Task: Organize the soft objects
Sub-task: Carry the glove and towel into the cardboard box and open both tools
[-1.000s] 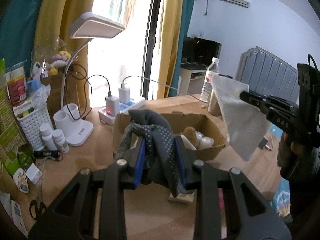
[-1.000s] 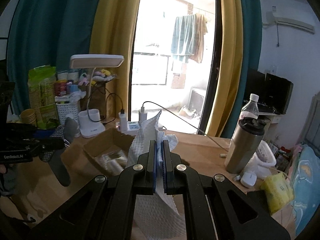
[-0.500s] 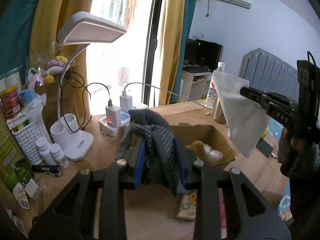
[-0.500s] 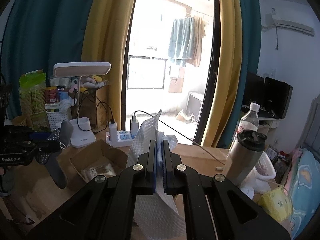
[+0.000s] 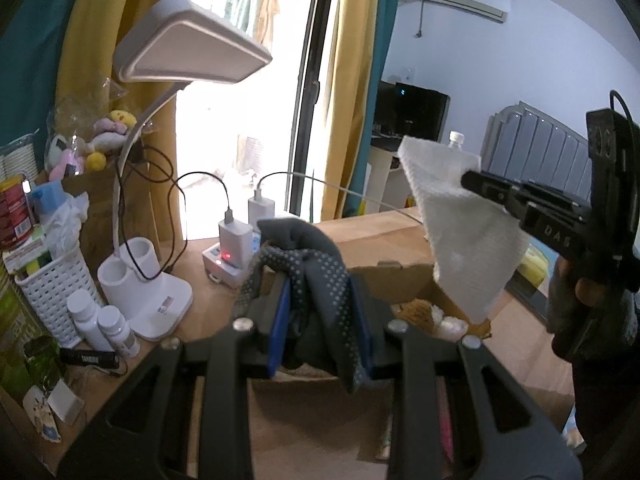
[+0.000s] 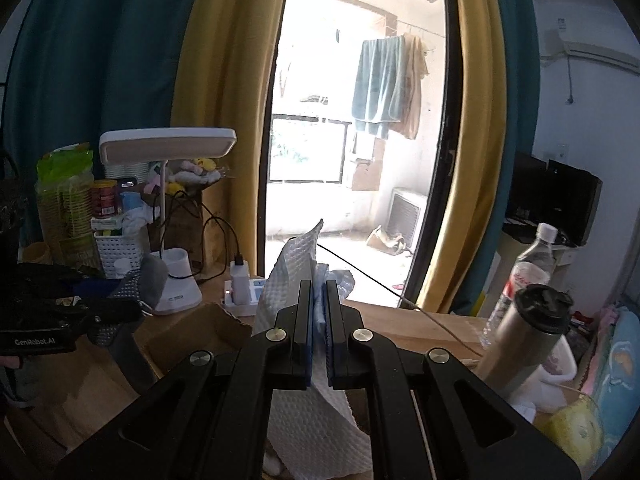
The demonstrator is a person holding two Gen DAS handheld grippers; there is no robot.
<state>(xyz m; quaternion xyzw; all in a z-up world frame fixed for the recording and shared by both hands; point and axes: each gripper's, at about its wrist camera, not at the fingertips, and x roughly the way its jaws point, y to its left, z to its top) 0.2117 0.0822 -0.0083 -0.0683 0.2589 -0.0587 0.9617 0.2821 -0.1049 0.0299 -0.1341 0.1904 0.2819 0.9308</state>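
Observation:
My left gripper (image 5: pixel 320 308) is shut on a dark grey glove with white dots (image 5: pixel 316 268), which drapes over both blue pads; the same gripper and glove (image 6: pixel 138 284) show at the left of the right wrist view. My right gripper (image 6: pixel 319 328) is shut on a white paper towel (image 6: pixel 308 416) that hangs below its fingers. In the left wrist view that towel (image 5: pixel 460 224) dangles over an open cardboard box (image 5: pixel 408 276) on the wooden table. Soft light-coloured items (image 5: pixel 424 314) lie inside the box.
A white desk lamp (image 5: pixel 180 48) stands left of the box, with a power strip and chargers (image 5: pixel 236 248), a white basket (image 5: pixel 52 292) and small bottles (image 5: pixel 104 328). A steel flask (image 6: pixel 528 328) and water bottle (image 6: pixel 528 268) stand right. A hand (image 5: pixel 580 292) grips the right gripper.
Both grippers have drifted sideways over the table while keeping their grips. The lamp now looms closer in the left wrist view. The towel has come nearer above the box.

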